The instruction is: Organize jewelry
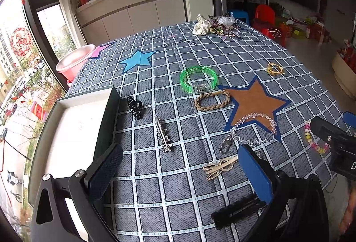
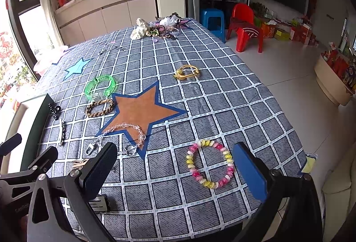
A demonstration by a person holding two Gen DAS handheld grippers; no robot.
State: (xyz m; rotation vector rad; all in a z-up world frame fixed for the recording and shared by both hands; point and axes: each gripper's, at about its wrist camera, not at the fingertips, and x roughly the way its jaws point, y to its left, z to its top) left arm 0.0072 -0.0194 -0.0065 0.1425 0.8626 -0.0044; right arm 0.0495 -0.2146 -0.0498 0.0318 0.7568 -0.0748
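Observation:
My left gripper (image 1: pixel 180 164) hangs open above the checked tablecloth, nothing between its fingers. Ahead of it lie a silver spiked hair clip (image 1: pixel 163 135), a black claw clip (image 1: pixel 134 107), a beige clip (image 1: pixel 220 167) and a fuzzy black clip (image 1: pixel 238 209). Further off are a green bangle (image 1: pixel 198 79), a braided bracelet (image 1: pixel 211 100), a clear bead chain (image 1: pixel 253 128) and a gold bracelet (image 1: pixel 275 69). A dark box with a white lining (image 1: pixel 73 130) sits at the left. My right gripper (image 2: pixel 175 163) is open above a pink-and-yellow bead bracelet (image 2: pixel 210 164).
A heap of scrunchies and hair ties (image 1: pixel 217 25) lies at the table's far edge. A pink basin (image 1: pixel 73 61) stands off the far left corner. Beyond the right table edge (image 2: pixel 289 121) are floor, a red chair (image 2: pixel 244 26) and a blue stool (image 2: pixel 212 19).

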